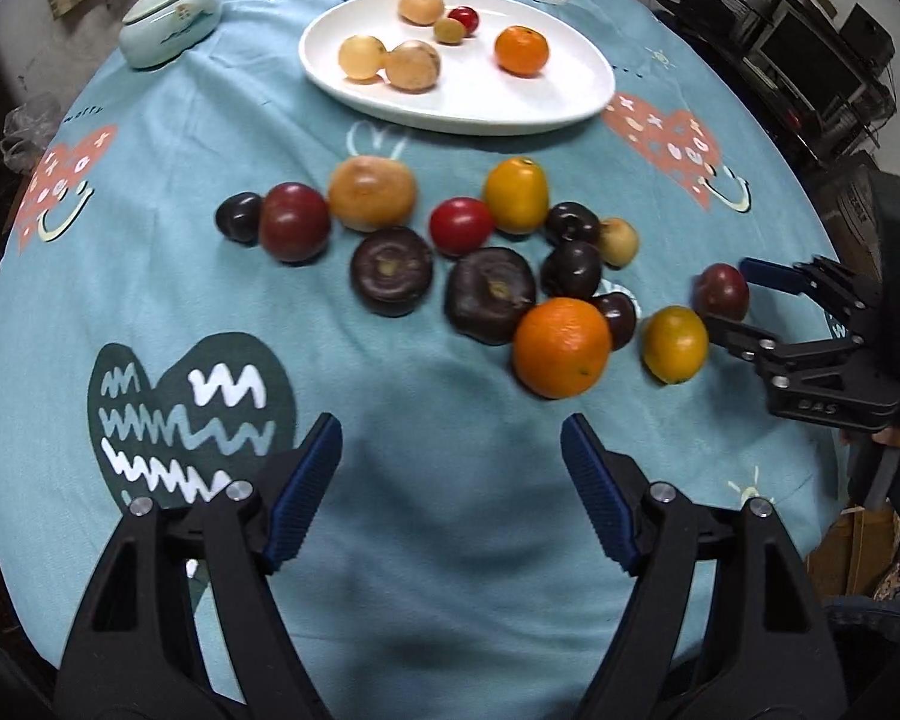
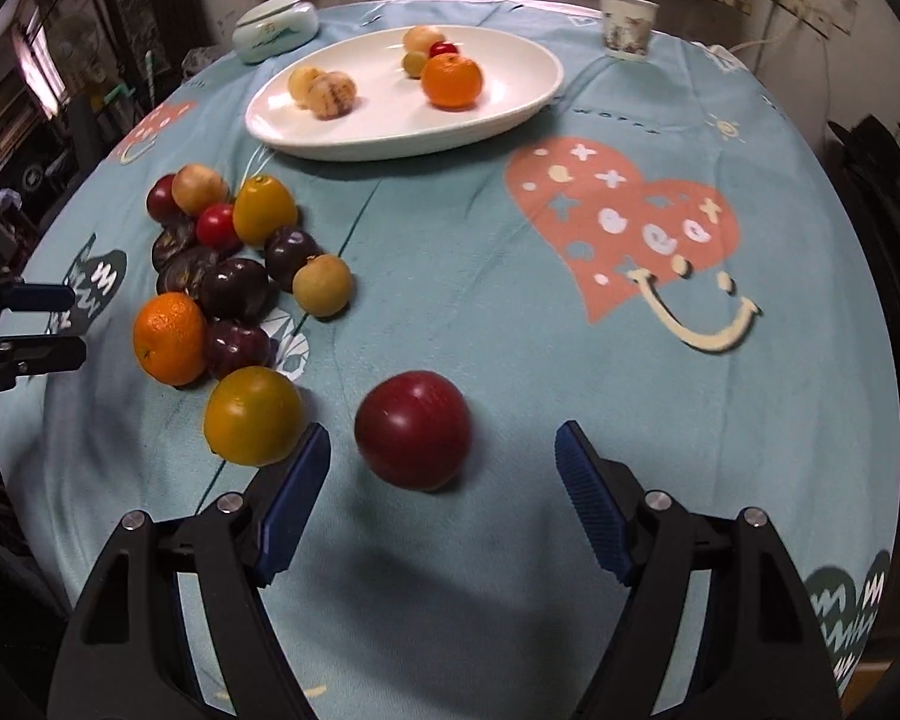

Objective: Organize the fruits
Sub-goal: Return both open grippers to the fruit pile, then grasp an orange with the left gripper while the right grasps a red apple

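Fruit pile [image 1: 450, 252] sits mid-cloth below the plate [image 1: 570, 102], which holds six pieces. My left gripper [image 1: 450, 462] hangs spread and empty near the orange [image 1: 561, 345]. My right gripper [image 2: 441, 462] gapes around the red plum [image 2: 413, 427], pads clear of it.

The left gripper [image 1: 450, 468] hangs with jaws apart over bare blue tablecloth [image 1: 150, 300], nothing between them. Ahead, an orange [image 1: 562, 347] lies among dark plums; a white plate [image 1: 456, 60] holds more fruit.
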`<move>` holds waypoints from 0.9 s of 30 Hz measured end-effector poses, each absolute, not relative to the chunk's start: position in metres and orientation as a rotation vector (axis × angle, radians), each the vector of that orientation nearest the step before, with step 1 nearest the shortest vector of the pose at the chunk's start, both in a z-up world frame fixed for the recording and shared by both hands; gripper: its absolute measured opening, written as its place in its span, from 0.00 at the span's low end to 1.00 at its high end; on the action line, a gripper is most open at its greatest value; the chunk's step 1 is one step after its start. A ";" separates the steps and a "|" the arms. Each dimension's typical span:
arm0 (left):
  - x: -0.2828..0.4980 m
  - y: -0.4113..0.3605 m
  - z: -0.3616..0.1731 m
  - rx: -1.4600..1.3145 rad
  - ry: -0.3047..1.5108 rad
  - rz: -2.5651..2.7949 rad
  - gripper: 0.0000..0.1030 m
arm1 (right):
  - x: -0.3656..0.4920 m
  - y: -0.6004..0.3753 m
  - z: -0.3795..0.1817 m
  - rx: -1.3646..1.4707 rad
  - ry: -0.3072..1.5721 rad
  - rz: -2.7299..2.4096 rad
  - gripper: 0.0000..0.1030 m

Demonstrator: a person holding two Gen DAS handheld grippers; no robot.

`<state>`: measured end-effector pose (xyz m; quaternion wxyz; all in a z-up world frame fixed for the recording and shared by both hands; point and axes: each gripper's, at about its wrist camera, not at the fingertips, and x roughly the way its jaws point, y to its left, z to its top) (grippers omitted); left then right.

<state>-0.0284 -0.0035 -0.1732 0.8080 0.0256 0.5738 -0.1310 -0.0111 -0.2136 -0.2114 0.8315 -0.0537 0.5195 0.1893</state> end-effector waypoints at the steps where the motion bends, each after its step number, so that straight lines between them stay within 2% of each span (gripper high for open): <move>1: -0.028 -0.010 -0.173 0.063 1.225 -0.287 0.75 | -0.009 -0.210 -0.213 -0.132 1.104 0.415 0.68; 2: -0.028 -0.013 -0.173 0.066 1.223 -0.294 0.75 | -0.008 -0.206 -0.215 -0.144 1.113 0.438 0.51; 3: -0.026 -0.018 -0.174 0.069 1.224 -0.299 0.75 | -0.006 -0.203 -0.217 -0.166 1.121 0.450 0.40; 9: -0.014 -0.043 -0.186 0.065 1.239 -0.338 0.75 | -0.011 -0.213 -0.211 -0.124 1.131 0.491 0.39; 12: -0.006 -0.050 -0.196 0.025 1.260 -0.350 0.70 | -0.016 -0.223 -0.210 -0.094 1.137 0.481 0.39; 13: -0.003 -0.052 -0.199 0.014 1.267 -0.350 0.61 | -0.018 -0.226 -0.209 -0.091 1.139 0.477 0.39; 14: 0.000 -0.052 -0.203 -0.001 1.280 -0.345 0.47 | -0.020 -0.229 -0.209 -0.089 1.140 0.476 0.39; 15: 0.002 -0.052 -0.207 -0.014 1.292 -0.332 0.44 | -0.023 -0.231 -0.208 -0.088 1.143 0.479 0.39; 21: -0.003 -0.050 -0.203 -0.023 1.280 -0.325 0.42 | -0.032 -0.237 -0.209 -0.079 1.147 0.480 0.39; 27: -0.020 -0.045 -0.175 0.050 1.200 -0.274 0.42 | -0.039 -0.235 -0.201 -0.026 1.121 0.492 0.39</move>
